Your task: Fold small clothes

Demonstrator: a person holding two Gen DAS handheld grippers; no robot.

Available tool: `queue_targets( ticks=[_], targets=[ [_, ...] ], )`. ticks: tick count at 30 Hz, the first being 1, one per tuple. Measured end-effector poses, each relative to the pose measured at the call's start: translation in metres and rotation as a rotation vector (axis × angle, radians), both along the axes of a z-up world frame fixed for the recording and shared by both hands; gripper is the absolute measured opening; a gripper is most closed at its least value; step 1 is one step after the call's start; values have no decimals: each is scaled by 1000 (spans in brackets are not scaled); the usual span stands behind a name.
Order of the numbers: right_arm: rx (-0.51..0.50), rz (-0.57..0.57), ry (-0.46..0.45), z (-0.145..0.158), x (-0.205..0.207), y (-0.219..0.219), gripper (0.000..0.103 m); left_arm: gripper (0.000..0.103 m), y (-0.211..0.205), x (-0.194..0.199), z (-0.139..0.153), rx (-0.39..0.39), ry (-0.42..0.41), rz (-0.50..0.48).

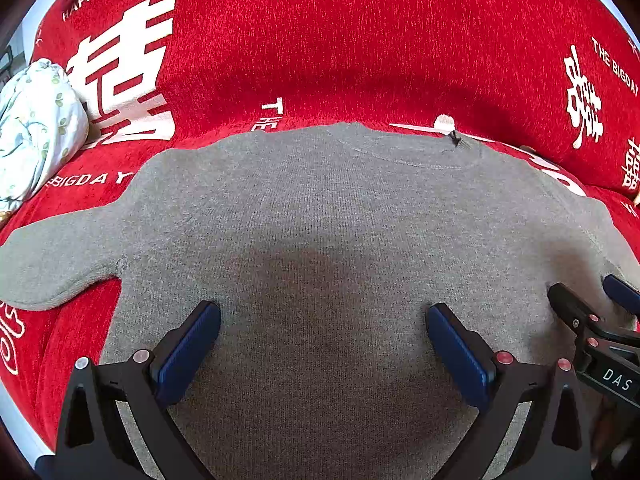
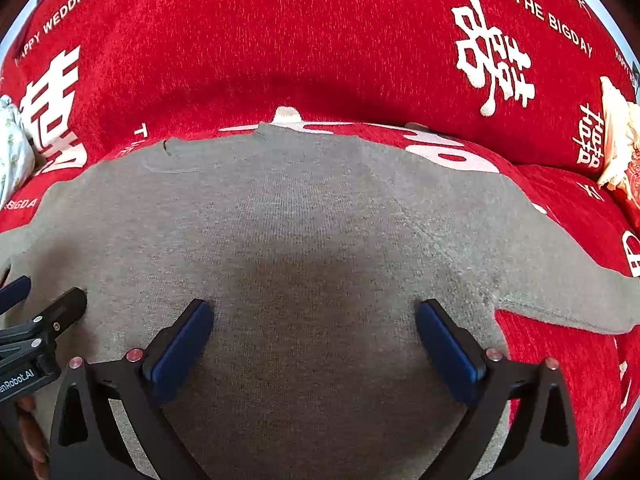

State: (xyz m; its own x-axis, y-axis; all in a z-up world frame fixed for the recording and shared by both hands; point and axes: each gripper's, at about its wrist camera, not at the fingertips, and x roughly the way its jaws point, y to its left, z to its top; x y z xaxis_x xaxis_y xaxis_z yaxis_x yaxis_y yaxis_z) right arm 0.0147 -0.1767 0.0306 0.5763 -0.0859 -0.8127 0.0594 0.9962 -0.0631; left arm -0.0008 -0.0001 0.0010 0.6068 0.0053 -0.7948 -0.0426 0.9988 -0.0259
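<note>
A grey knit sweater lies spread flat on a red sofa cover, collar away from me, one sleeve reaching left. In the right wrist view the same sweater fills the middle, its other sleeve stretching right. My left gripper hovers open over the sweater's lower body, blue pads wide apart, nothing between them. My right gripper is open the same way over the body. Each gripper shows at the edge of the other's view: the right one and the left one.
The red sofa cover with white lettering rises into a backrest behind the sweater. A pale floral bundle sits at the left end. A cream and red item lies at the right end. A hand shows at the lower left.
</note>
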Motion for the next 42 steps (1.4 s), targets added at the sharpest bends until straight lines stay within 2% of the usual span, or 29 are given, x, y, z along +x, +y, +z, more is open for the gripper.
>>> queue_targets(
  ticks=[14, 19, 22, 27, 33, 42],
  targets=[
    [-13, -16, 37, 0, 2, 1, 102, 103, 0, 3, 1, 10, 32, 14],
    [-9, -77, 143, 3, 7, 4, 102, 103, 0, 7, 2, 15, 80, 21],
    [3, -79, 214, 4, 11, 4, 102, 103, 0, 11, 2, 12, 120, 15],
    [14, -59, 273, 6, 12, 6, 102, 103, 0, 15, 3, 8, 169, 6],
    [51, -18, 291, 12, 15, 7, 102, 103, 0, 19, 5, 7, 234, 8],
    [50, 48, 242, 27, 7, 20, 102, 103, 0, 18, 11, -4, 294, 40]
  ],
)
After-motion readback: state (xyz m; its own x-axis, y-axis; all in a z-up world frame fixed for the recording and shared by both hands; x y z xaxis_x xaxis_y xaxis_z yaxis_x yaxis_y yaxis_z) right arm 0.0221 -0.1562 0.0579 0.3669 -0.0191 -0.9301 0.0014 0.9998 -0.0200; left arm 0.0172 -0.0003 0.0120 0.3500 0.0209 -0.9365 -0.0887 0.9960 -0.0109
